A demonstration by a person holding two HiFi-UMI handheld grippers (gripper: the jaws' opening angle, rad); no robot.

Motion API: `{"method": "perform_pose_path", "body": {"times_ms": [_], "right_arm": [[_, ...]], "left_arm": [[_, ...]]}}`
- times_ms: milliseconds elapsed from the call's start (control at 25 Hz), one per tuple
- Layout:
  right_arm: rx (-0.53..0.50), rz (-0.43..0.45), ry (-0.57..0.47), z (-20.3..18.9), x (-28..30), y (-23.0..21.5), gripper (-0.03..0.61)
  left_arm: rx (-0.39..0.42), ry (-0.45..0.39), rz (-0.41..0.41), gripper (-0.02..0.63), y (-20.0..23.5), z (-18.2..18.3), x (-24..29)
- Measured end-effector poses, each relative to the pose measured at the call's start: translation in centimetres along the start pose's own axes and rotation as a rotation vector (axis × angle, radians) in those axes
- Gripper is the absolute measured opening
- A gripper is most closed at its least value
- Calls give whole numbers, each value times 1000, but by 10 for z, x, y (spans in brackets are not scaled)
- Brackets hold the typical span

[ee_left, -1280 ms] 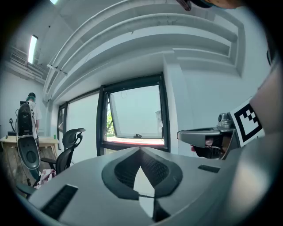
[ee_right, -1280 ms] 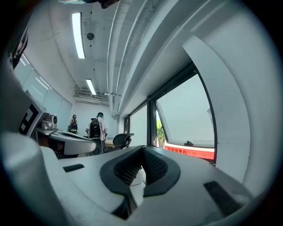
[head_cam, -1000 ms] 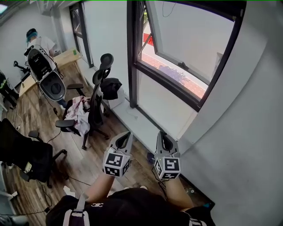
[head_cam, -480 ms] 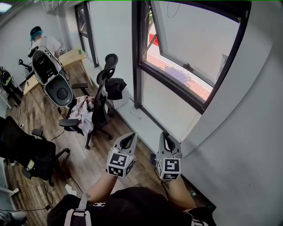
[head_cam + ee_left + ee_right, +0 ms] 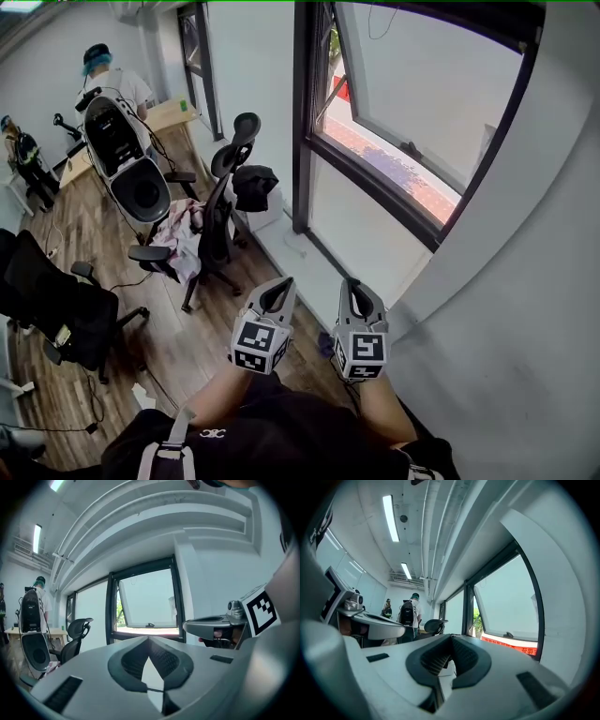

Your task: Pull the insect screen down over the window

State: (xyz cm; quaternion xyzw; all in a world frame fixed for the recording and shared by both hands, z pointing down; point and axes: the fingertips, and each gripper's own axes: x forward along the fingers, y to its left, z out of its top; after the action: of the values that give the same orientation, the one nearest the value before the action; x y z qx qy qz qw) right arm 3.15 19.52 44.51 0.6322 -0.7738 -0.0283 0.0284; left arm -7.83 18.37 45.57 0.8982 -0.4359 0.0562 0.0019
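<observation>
The screen shows in no view, and is presumably rolled up above the window (image 5: 412, 141) at 1 o'clock. The left gripper (image 5: 279, 285) and right gripper (image 5: 352, 285) sit at 6 o'clock, both clenched on nothing. They should rise, release and pinch the pull bar evenly. One window, two grippers — two people (image 5: 105, 80) at 10 o'clock.

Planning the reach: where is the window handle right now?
Head view, upper right: the handle sits on the bottom rail of the tilted-open sash, above the dark window frame, well beyond the right tongs.
</observation>
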Motion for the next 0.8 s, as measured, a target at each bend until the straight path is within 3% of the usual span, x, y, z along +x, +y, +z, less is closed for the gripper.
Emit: {"method": "perform_pose_path", "body": {"times_ms": [240, 560, 800], "right_arm": [[-7, 10, -28, 0, 18, -13, 3], [-13, -9, -28, -11, 84, -34, 3], [-16, -65, -12, -16, 150, -57, 4]], "left_arm": [[78, -37, 34, 0, 3, 3, 12], [72, -28, 76, 0, 57, -8, 72], [36, -8, 3, 0, 100, -14, 150]]}}
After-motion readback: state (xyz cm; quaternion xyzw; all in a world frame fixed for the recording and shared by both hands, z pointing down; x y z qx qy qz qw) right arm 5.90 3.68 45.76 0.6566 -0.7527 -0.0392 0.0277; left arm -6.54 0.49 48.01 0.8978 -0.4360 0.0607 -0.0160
